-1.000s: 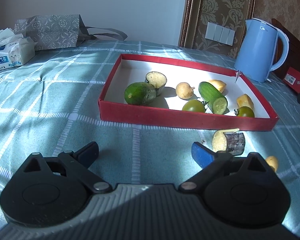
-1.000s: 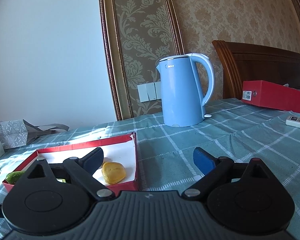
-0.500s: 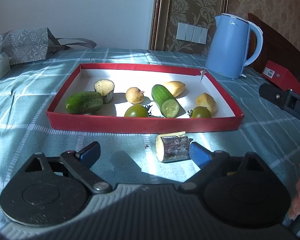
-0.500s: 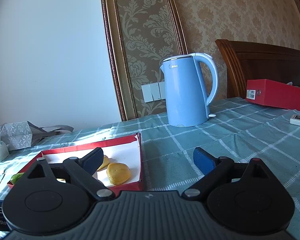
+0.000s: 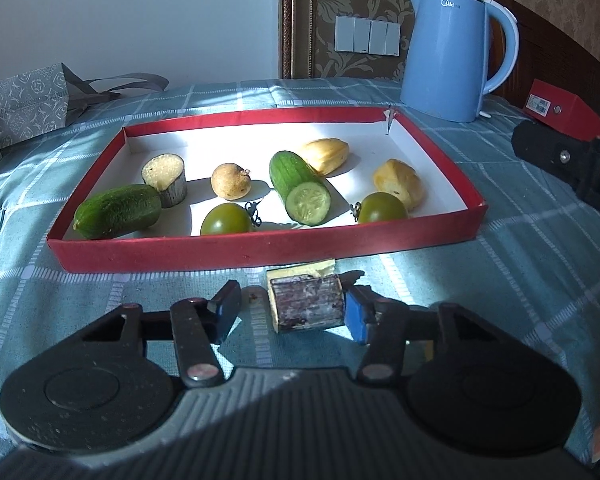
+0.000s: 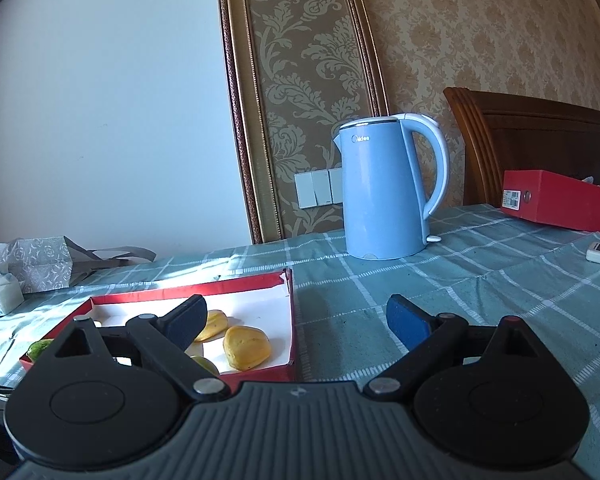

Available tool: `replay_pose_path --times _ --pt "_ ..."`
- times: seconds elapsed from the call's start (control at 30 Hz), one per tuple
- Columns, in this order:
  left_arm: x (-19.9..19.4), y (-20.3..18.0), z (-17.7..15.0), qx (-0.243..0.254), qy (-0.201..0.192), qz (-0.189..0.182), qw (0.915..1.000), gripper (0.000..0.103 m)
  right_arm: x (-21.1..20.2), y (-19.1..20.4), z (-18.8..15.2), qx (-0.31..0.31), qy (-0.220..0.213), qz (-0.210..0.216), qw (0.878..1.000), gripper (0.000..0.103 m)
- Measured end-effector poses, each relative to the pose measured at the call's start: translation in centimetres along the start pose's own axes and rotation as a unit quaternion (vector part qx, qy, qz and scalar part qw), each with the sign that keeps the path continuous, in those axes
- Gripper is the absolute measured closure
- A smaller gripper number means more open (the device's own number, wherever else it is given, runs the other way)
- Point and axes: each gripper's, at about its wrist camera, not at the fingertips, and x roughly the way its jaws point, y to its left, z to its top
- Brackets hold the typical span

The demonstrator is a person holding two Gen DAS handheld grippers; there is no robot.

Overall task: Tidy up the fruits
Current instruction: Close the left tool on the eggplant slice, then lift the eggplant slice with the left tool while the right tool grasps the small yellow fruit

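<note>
Most of the food already sits in the red tray (image 5: 260,250). One dark cut piece (image 5: 306,306) is left on the counter (image 5: 100,292), just in front of the tray. The left claw (image 5: 292,312) is closing around it; only one pad touches. The right claw (image 6: 296,320) is spread wide and holds nothing.
</note>
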Motion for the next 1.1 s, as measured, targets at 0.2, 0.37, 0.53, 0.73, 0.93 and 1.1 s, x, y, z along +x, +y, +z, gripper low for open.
replay_pose_path --times 0.2,0.37,0.53,0.73,0.93,1.1 --pt "-0.1 -0.1 -0.1 0.0 -0.005 -0.008 1.0 0.068 0.0 0.1 0.0 -0.004 0.002 0.002 1.0 0.006" --pt "-0.6 0.7 -0.2 -0.014 -0.007 -0.012 0.9998 0.068 0.3 0.1 -0.1 -0.005 0.013 0.006 1.0 0.006" --pt "-2.0 2.0 -1.0 -0.016 -0.02 -0.001 0.9997 0.068 0.2 -0.3 0.1 0.014 0.065 0.06 0.996 0.006" --pt "-2.3 4.3 -1.6 -0.039 -0.011 -0.002 0.9992 0.068 -2.4 2.1 -0.7 -0.069 0.102 0.096 0.988 0.006" --pt "-2.8 5.7 -1.7 -0.056 -0.016 -0.001 0.9983 0.068 -2.8 4.3 -2.2 -0.117 0.136 0.115 0.977 0.031" --pt "-2.9 6.9 -1.9 -0.067 -0.017 0.007 0.9976 0.068 -1.9 4.6 -3.1 -0.116 0.165 0.123 0.972 0.045"
